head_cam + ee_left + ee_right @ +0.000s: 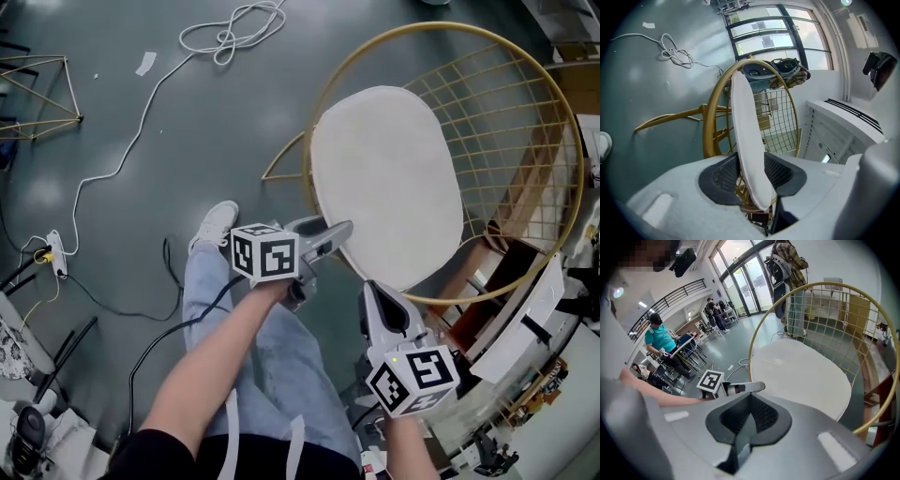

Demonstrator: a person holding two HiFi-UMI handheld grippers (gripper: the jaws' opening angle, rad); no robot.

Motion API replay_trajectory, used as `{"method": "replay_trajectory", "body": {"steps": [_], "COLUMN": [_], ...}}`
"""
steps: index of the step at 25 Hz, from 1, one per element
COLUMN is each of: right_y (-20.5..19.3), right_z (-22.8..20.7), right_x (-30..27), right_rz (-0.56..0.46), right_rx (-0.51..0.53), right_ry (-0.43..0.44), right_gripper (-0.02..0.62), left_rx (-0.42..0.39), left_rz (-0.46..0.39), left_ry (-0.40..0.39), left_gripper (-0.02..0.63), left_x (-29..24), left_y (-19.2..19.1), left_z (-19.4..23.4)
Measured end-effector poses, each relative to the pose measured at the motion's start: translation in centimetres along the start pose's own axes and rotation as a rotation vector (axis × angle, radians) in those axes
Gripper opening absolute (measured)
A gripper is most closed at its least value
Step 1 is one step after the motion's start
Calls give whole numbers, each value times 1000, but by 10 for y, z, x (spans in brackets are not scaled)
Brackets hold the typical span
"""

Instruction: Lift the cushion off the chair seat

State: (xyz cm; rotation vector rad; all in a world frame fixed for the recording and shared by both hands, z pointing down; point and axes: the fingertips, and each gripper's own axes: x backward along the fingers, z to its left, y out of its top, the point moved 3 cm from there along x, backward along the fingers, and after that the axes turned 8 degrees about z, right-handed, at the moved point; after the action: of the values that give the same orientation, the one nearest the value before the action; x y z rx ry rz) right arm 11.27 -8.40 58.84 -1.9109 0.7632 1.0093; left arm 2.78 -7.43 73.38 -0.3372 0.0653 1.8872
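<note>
A round white cushion (384, 178) lies flat on the seat of a gold wire chair (525, 122). My left gripper (342, 230) reaches the cushion's near left edge. In the left gripper view the cushion (743, 117) runs edge-on between the two dark pads (721, 176), which touch both of its faces, with the gold ring (710, 117) behind it. My right gripper (375, 286) hovers just short of the cushion's near edge and points steeply down. In the right gripper view its pads meet with nothing between them, and the cushion (801, 376) lies beyond.
A white cable (225, 33) loops over the floor to a power strip (56, 253). The person's jeans leg and white shoe (214, 225) stand left of the chair. A gold wire frame (37, 94) is at far left, cluttered shelves (525, 309) at right. People (658, 341) sit at tables.
</note>
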Motion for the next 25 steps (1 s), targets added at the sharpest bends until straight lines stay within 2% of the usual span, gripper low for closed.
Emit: {"method": "replay_trajectory", "body": {"steps": [1, 2, 4, 10, 25], "right_y": [0, -1, -3, 1, 23], "right_z": [-1, -1, -1, -1, 0], "right_x": [0, 0, 1, 7, 54], "right_rz": [0, -1, 0, -23, -143], "right_rx": [-3, -7, -13, -28, -122], "right_ry": [0, -1, -2, -3, -46], "right_gripper": [-2, -2, -2, -2, -2], "left_rx": [-3, -1, 24, 28, 6], "left_rz": [-3, -3, 5, 10, 16], "left_ry": [10, 16, 3, -17, -104], "left_gripper": [137, 68, 50, 38, 28], "left_x": [-1, -2, -1, 5, 14], "left_y": [2, 3, 3, 7, 25], "left_z": [1, 2, -1, -19, -115]}}
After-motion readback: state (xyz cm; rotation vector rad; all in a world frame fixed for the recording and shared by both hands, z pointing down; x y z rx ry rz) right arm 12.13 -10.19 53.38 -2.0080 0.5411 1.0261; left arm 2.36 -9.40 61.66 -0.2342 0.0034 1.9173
